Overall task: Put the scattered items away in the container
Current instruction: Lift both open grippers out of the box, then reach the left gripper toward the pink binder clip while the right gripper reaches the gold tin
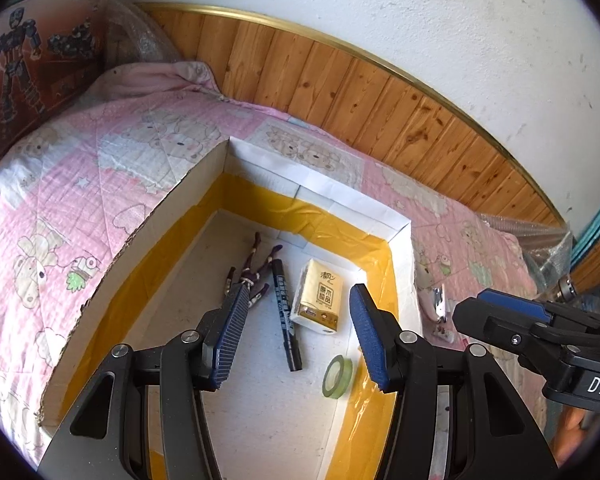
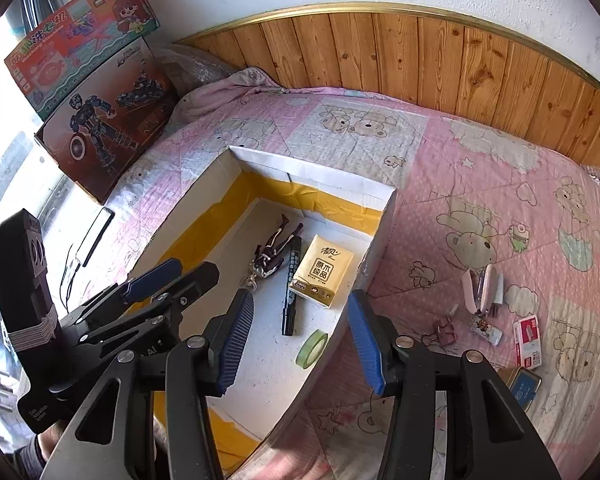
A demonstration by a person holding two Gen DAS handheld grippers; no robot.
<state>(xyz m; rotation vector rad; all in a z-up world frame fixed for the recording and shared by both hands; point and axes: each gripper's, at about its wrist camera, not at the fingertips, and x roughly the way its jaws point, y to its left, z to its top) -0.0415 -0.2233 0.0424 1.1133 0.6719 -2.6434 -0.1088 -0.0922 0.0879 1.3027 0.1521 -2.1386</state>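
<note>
With both my left gripper [image 1: 296, 340] and right gripper [image 2: 298, 340] spread apart and empty above the cardboard box [image 2: 384, 204], I judge I'm between placements. Nearest in the box lies the green tape roll [image 2: 311, 349], then the black marker [image 2: 291, 286], tissue pack [image 2: 322, 276] and figurine keychain [image 2: 271, 254]. Out on the quilt [image 2: 440, 152], the pink stapler [image 2: 483, 288] and staple box [image 2: 528, 342] remain; my right gripper should swing there next.
</note>
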